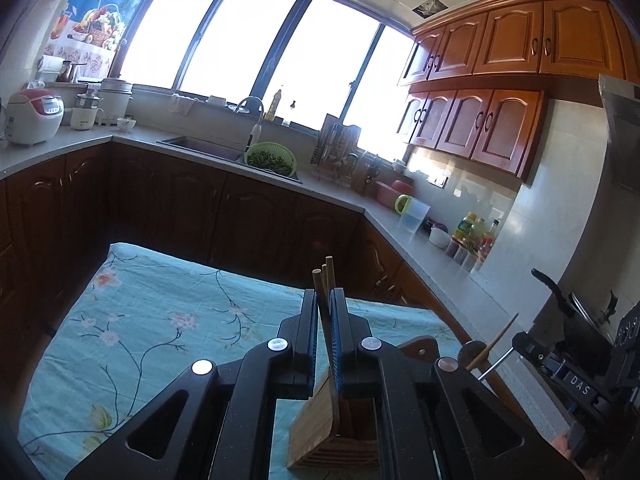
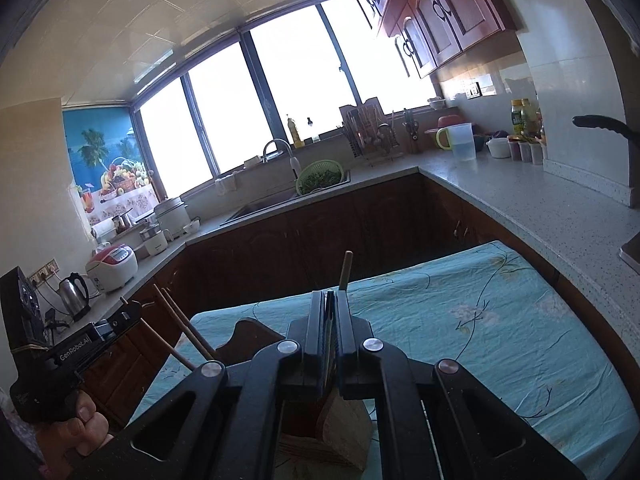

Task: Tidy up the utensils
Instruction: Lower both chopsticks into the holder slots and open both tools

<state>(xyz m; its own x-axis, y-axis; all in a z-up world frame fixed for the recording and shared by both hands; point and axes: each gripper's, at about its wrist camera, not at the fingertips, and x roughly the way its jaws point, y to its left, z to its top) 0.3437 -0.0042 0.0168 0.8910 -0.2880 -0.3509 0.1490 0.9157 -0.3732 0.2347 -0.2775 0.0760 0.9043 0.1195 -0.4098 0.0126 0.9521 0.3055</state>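
Two grippers: both over the wooden utensil holder (image 1: 336, 428), each clamped on wooden sticks.
Left gripper (image 1: 325, 304): jaws narrow, pinching a bundle of chopsticks (image 1: 324, 276); three tips rise past the pads toward 12 o'clock.
Right gripper (image 2: 329, 306): jaws nearly together, holding a single wooden handle (image 2: 345, 270) that points to 12 o'clock.
Holder: on the floral tablecloth (image 1: 160, 320), at 6 o'clock in both wrist views, directly under the fingers.
Cross-view: from the right wrist, the left gripper sits at 8 o'clock, chopsticks slanting down toward the holder.
Background: kitchen counter (image 1: 340, 196) with green colander (image 1: 271, 159) at the sink.
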